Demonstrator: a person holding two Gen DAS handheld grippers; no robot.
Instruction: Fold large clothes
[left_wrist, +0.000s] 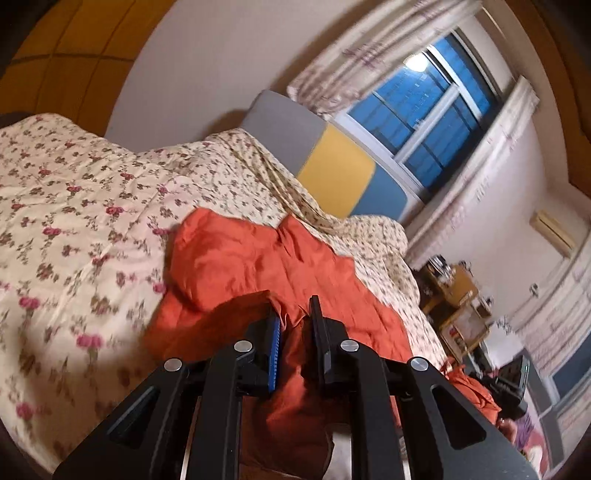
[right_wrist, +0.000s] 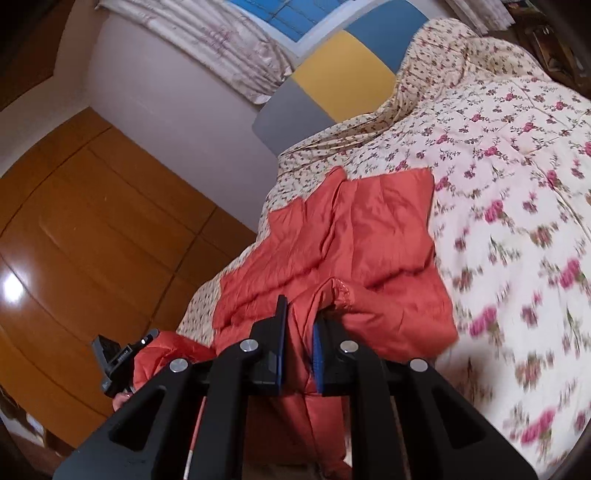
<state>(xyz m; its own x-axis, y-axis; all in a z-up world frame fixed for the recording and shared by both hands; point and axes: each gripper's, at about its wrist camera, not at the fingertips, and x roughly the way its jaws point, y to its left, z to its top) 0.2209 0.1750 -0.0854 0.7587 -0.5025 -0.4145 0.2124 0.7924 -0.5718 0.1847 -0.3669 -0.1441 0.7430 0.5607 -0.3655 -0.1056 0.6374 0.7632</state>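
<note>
L gripper & R gripper each pinch a bunched edge of the orange padded jacket, jaws narrow w/ cloth between. Near edge is lifted off the floral quilt, rest lies flat toward the headboard, prob. so both corners travel together for an even fold.

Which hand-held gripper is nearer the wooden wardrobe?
Left. The left hand-held gripper holds the orange jacket on the wooden wardrobe side; the right hand-held gripper grips it further from the wardrobe.
</note>
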